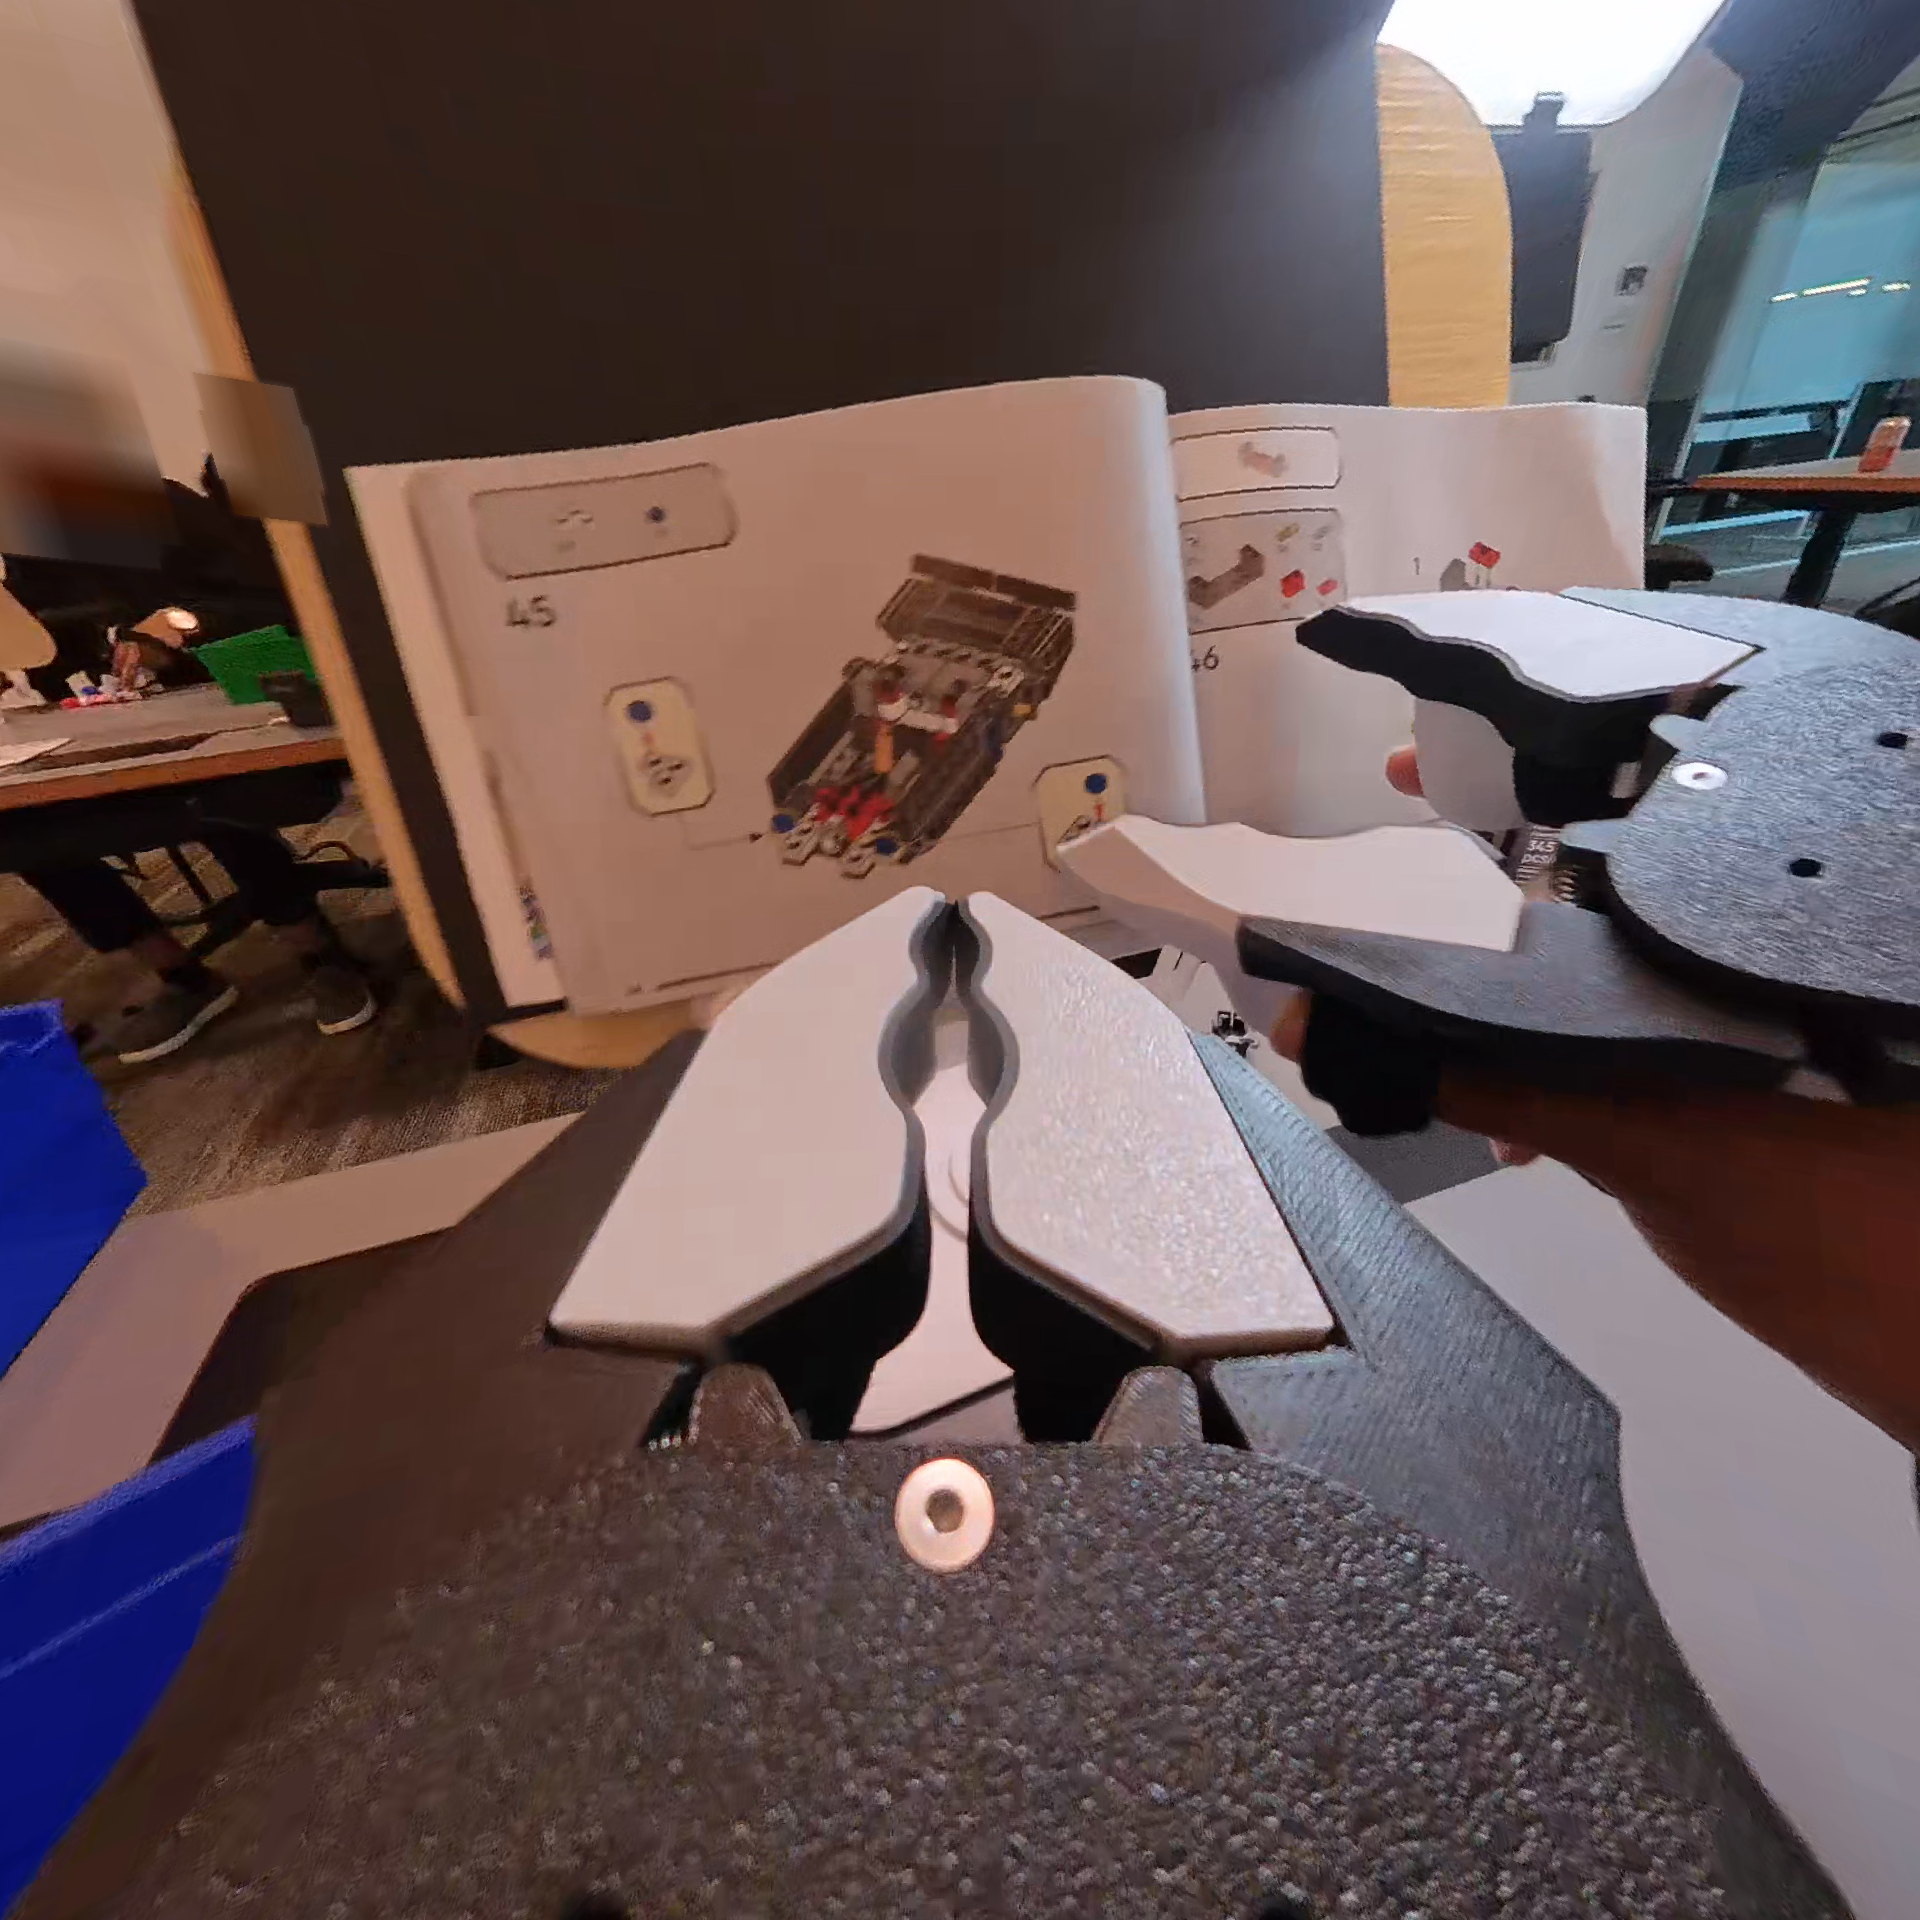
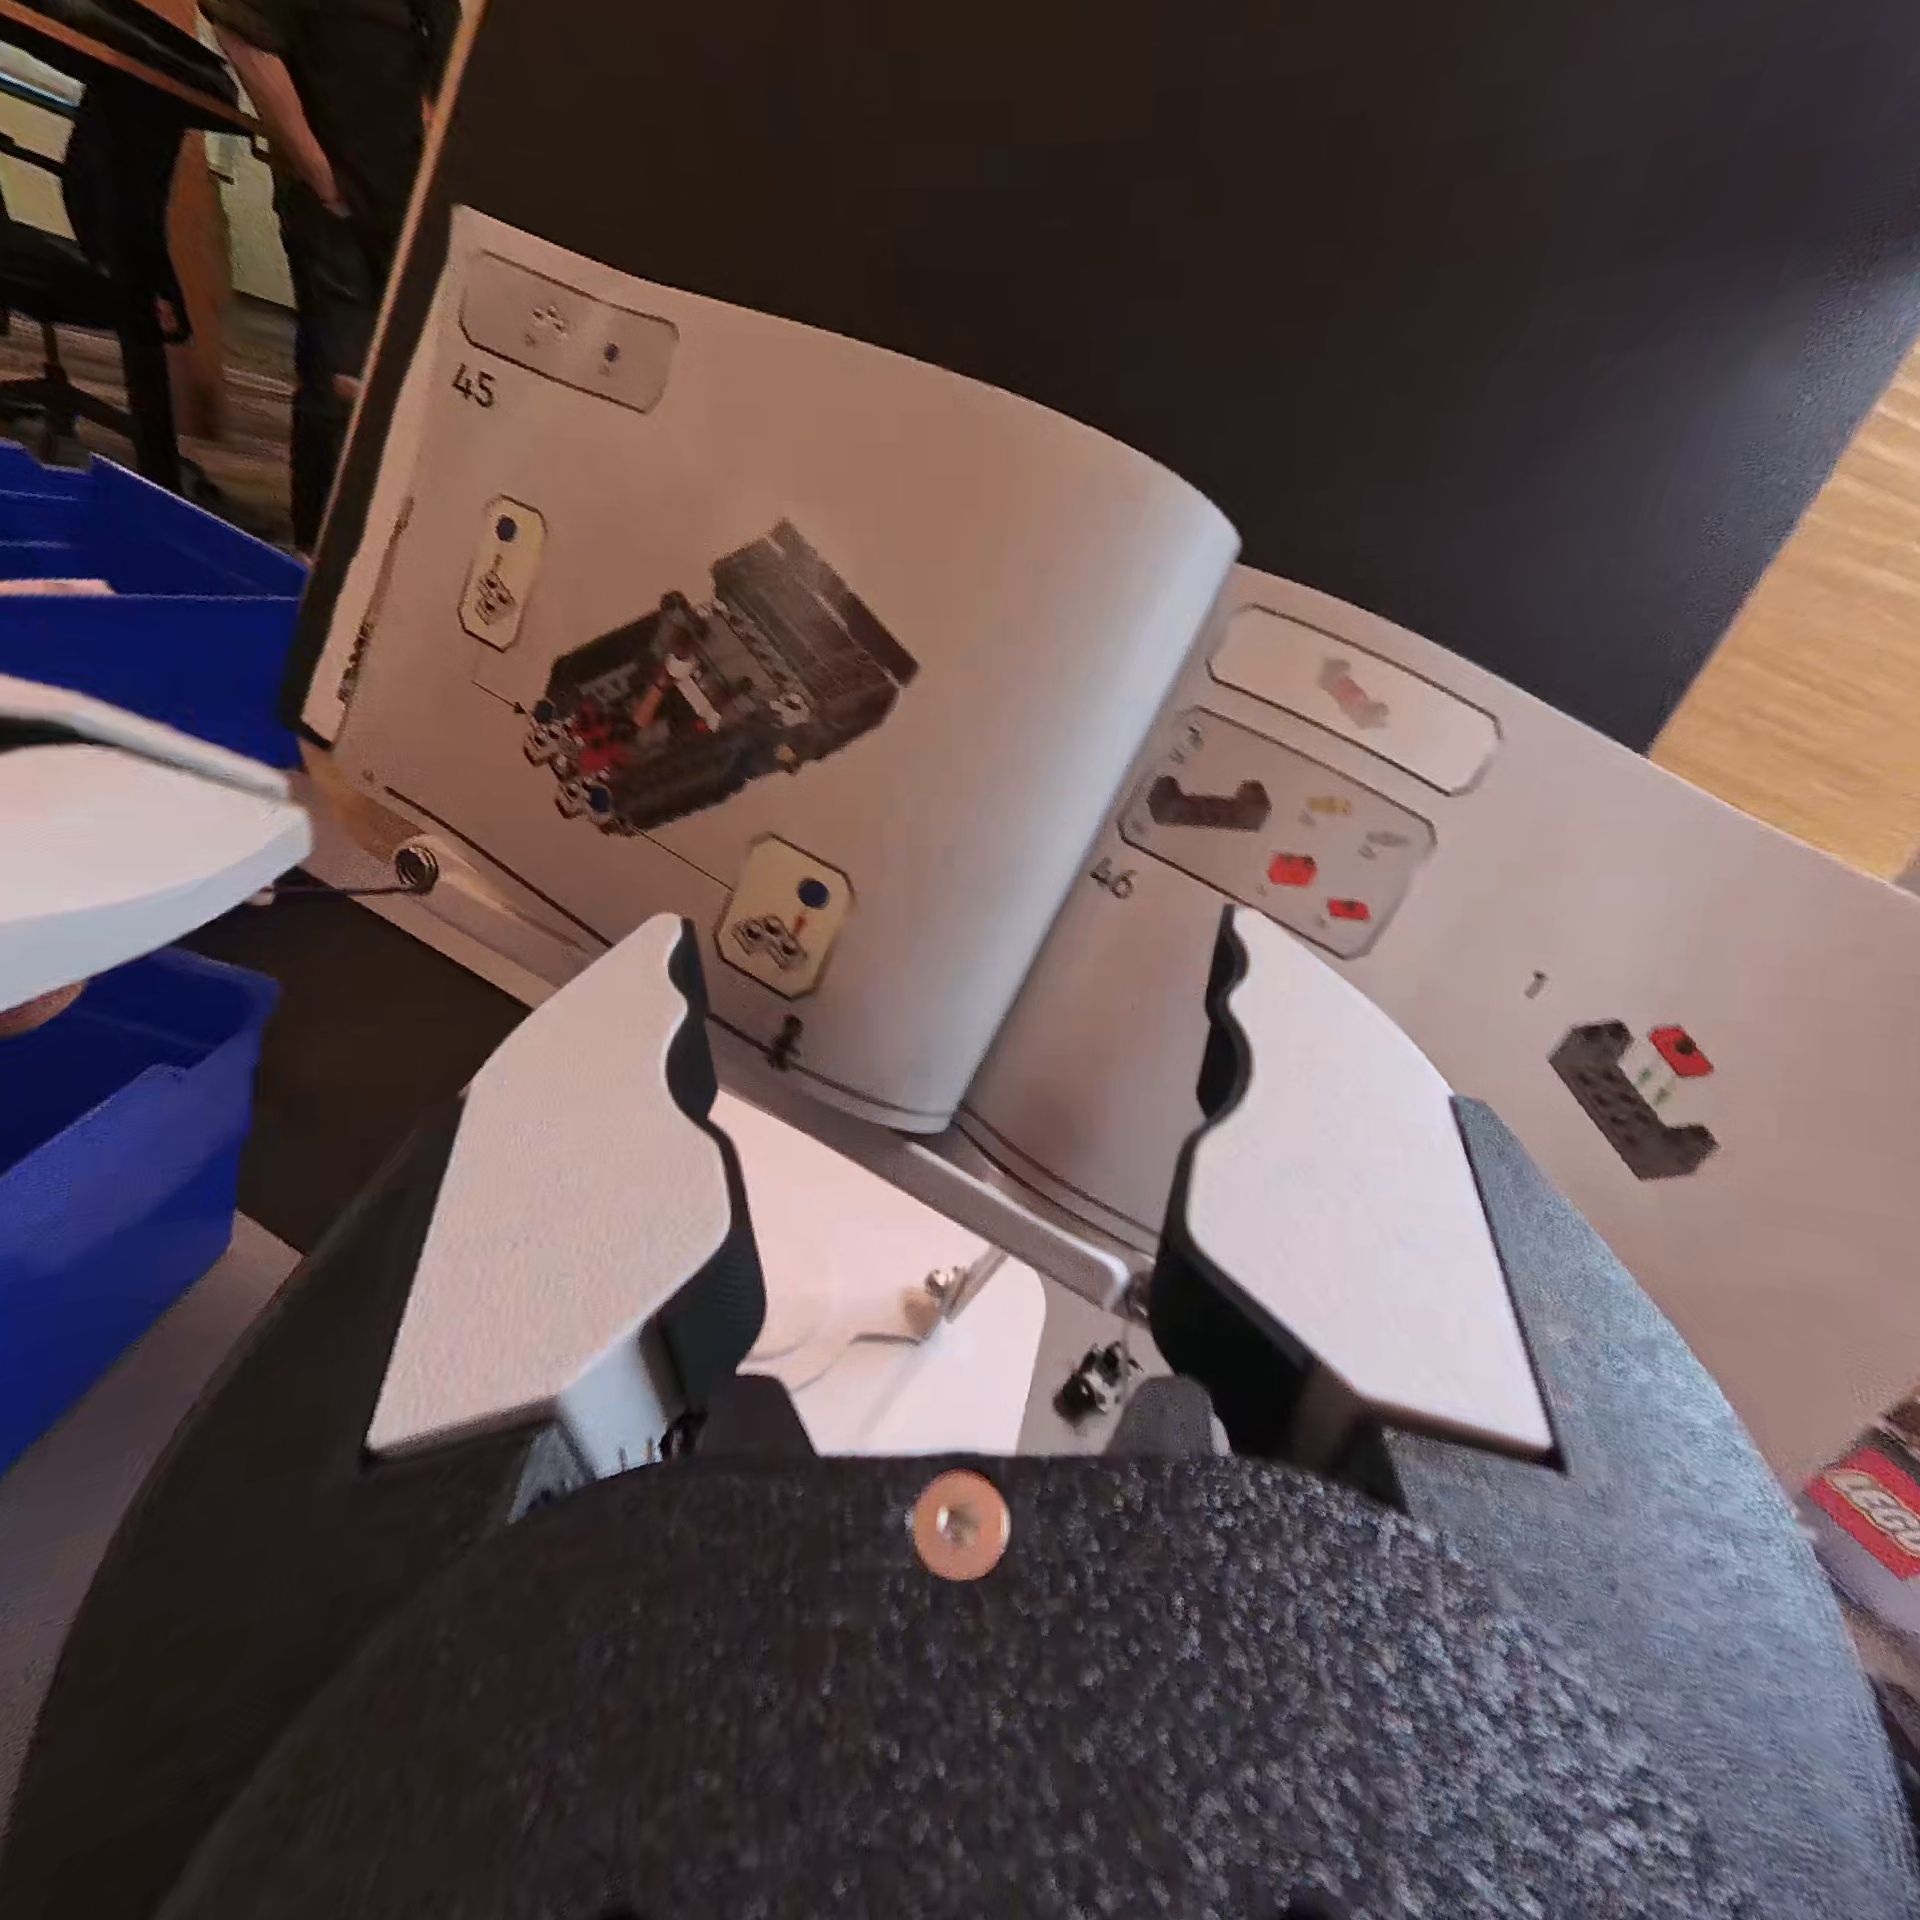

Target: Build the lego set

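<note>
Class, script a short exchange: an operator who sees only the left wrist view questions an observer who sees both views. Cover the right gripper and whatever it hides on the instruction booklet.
Operator: From the side I can't tell whether the right gripper holds a piece. Does it?
Observer: No. The right wrist view looks straight along it. Its fingers are wide apart with nothing between them.
Operator: It covers part of the right page of the instruction booklet. What is printed there?
Observer: A drawing of a dark bracket with a red piece on top.
</note>
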The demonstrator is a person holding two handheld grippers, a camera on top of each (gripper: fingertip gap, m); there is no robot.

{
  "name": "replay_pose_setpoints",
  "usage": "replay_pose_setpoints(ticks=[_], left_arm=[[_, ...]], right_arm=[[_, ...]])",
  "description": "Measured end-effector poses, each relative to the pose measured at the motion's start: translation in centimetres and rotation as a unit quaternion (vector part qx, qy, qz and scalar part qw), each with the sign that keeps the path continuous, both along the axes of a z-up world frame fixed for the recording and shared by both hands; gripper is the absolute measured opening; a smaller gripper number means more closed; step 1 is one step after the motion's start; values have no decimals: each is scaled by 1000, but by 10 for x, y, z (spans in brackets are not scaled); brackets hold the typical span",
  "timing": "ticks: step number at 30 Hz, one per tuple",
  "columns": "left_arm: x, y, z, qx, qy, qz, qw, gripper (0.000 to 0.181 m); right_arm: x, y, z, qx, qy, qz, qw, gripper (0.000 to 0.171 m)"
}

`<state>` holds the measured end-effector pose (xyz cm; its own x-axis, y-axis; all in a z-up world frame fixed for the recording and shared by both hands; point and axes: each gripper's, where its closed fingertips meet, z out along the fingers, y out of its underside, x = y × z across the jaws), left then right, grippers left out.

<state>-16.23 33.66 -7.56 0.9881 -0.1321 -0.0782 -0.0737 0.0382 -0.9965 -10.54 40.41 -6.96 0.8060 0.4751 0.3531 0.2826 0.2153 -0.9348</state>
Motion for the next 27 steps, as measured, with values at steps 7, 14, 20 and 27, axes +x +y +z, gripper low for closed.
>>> replay_pose_setpoints(ticks=[7,14,20,27], left_arm=[[-19,-38,-4,10,-39,-2,999,0],[-31,-54,-3,26,-50,-6,998,0],[-39,-56,-4,29,-58,-8,998,0],[-42,-56,-8,27,-55,-3,998,0]], right_arm=[[-24,10,7,29,-19,-39,999,94],[-18,20,6,46,-55,-67,995,78],[-11,23,3,34,-58,-56,996,72],[-13,13,8,36,-52,-23,998,76]])
